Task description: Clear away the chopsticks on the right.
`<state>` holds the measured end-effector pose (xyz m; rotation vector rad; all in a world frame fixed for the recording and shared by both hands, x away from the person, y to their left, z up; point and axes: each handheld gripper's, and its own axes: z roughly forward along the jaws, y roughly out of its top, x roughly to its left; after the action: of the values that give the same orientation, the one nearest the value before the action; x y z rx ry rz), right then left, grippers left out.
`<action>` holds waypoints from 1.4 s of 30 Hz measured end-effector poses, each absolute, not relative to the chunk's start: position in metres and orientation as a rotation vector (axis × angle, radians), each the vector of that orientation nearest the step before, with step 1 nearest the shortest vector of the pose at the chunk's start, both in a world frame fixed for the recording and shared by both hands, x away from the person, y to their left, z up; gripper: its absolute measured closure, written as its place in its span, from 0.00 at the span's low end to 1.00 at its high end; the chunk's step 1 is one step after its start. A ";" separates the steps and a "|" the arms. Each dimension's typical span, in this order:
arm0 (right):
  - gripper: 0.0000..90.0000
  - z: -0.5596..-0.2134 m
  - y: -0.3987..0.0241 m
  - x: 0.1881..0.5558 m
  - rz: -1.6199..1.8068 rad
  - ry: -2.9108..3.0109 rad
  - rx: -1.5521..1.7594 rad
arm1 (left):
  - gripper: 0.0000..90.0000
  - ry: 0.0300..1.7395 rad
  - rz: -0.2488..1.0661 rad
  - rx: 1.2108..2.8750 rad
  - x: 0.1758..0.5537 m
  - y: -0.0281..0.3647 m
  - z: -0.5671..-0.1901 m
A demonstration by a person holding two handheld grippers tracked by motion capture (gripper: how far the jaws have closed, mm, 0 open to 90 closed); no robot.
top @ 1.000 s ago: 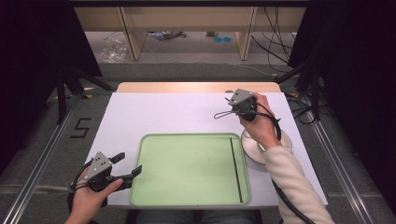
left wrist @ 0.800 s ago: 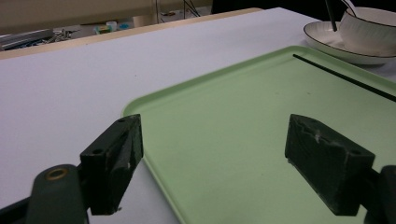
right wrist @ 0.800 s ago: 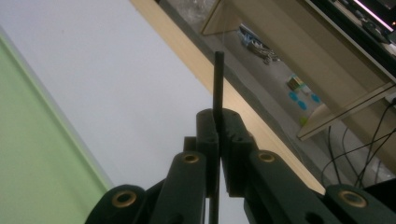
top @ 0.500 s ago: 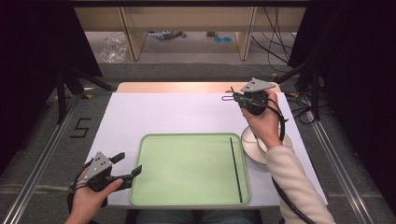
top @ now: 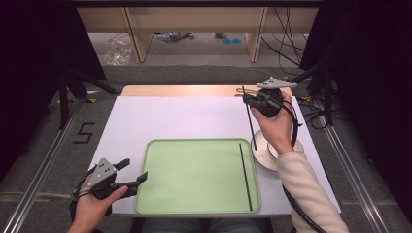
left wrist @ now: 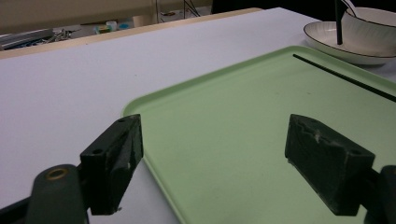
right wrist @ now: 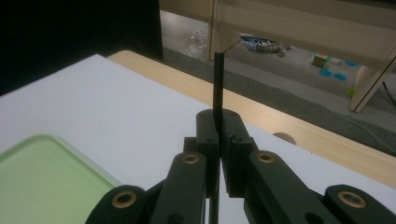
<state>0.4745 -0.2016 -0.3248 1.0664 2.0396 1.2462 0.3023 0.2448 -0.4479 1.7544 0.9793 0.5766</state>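
A black chopstick [top: 250, 124] hangs nearly upright from my right gripper [top: 246, 99], which is shut on its upper part above the table's far right. In the right gripper view the stick [right wrist: 217, 79] rises between the closed jaws of that gripper [right wrist: 219, 116]. A second black chopstick [top: 245, 174] lies along the right side of the green tray [top: 194, 179]. My left gripper [top: 136, 169] rests open at the tray's left edge. The left gripper view has the tray [left wrist: 233, 116] between its wide-apart jaws, with nothing held.
A white bowl [top: 265, 145] sits on a white plate [top: 262, 161] just right of the tray, partly behind the right hand. The left gripper view shows the bowl [left wrist: 369, 23] and the plate [left wrist: 336, 44] at upper right. White table cover [top: 184, 119] lies beyond the tray.
The right gripper has risen and shifted slightly toward the far right with the chopstick, which now hangs down over the bowl's side. The left gripper has stayed put.
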 end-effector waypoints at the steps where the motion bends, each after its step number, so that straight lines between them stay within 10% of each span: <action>1: 0.98 -0.323 -0.201 0.474 1.258 2.037 1.096 | 0.21 0.978 0.575 1.755 0.302 0.245 -0.448; 42: 0.98 -0.398 -0.174 0.487 0.502 2.266 2.050 | 0.21 0.976 0.576 1.757 0.302 0.245 -0.448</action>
<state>0.4870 -0.1742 -0.3984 2.0503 2.2662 0.5016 0.3020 0.2455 -0.4477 1.7571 0.9764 0.5760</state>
